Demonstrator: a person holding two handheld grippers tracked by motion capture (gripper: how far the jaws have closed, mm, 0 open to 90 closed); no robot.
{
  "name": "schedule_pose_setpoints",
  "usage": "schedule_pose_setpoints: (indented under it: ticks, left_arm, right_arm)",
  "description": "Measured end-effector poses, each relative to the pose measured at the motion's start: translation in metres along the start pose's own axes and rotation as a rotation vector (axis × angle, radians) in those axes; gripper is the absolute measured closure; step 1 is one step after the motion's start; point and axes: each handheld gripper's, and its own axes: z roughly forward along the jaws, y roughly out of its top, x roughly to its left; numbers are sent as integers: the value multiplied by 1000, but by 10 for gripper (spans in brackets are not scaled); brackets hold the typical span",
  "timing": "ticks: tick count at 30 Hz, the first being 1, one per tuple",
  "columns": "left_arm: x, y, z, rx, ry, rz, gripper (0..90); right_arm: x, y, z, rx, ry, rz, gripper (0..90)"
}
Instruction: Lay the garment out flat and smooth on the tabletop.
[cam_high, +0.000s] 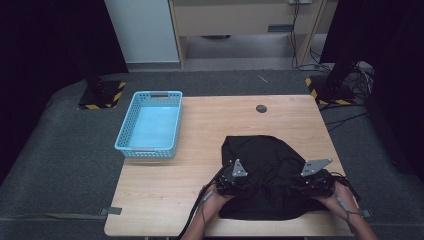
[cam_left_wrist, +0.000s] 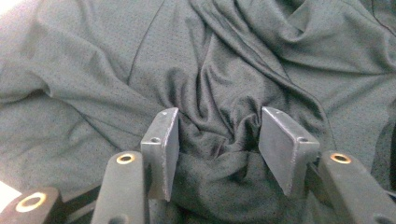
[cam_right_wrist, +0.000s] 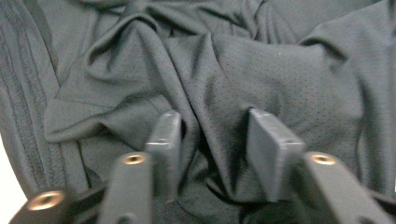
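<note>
A black mesh shirt (cam_high: 267, 175) lies crumpled on the near right part of the wooden tabletop (cam_high: 165, 195), and both grippers sit on it. The left gripper (cam_high: 231, 181) rests on the shirt's near left side, the right gripper (cam_high: 315, 180) on its near right side, with the bulk of the cloth spreading away in front of and between them. A hand (cam_high: 212, 197) comes in behind the left gripper, another hand (cam_high: 337, 197) behind the right.

In the left gripper view, the left gripper (cam_left_wrist: 217, 135) has its jaws spread apart, with a bunched fold of the shirt (cam_left_wrist: 219, 84) rising into the gap between them; the cloth touches the inner faces but is not pinched flat.

In the right gripper view, the right gripper (cam_right_wrist: 212, 135) likewise stands parted, a ridge of the shirt (cam_right_wrist: 261, 74) running up between its jaws.

Well off to the left of the left gripper and farther away, a light blue basket (cam_high: 150, 125) sits at the tabletop's left edge. Ahead of the grippers, beyond the shirt, a small dark round disc (cam_high: 261, 108) lies on the wood.
</note>
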Motion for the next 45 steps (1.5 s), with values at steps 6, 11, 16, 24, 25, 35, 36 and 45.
schedule_pose_setpoints:
  ticks: [6, 11, 16, 24, 25, 35, 36, 45]
  left_arm:
    - [3, -16, -17, 20, 10, 0, 494]
    - [7, -40, -40, 29, 35, -21, 494]
    - [14, -66, -64, 17, 49, -71, 482]
    - [22, -78, -78, -52, 55, -115, 404]
    - [23, -77, -78, -63, 54, -114, 402]
    - [19, -58, -65, -102, 9, -101, 385]
    - [18, -55, -63, -100, 3, -98, 387]
    - [15, -32, -36, -50, -23, -70, 462]
  right_arm:
    - [6, 4, 12, -25, 76, 61, 745]
    - [24, 19, 25, -56, 122, 52, 802]
    - [43, 47, 35, -72, 129, 11, 846]
    - [10, 40, -4, -140, 6, 141, 864]
    - [4, 36, -9, -136, -14, 161, 864]
    - [-29, -4, -17, -51, -77, 270, 863]
    - [-30, -7, -15, -51, -71, 280, 863]
    - [-32, -11, -12, -76, -47, 288, 861]
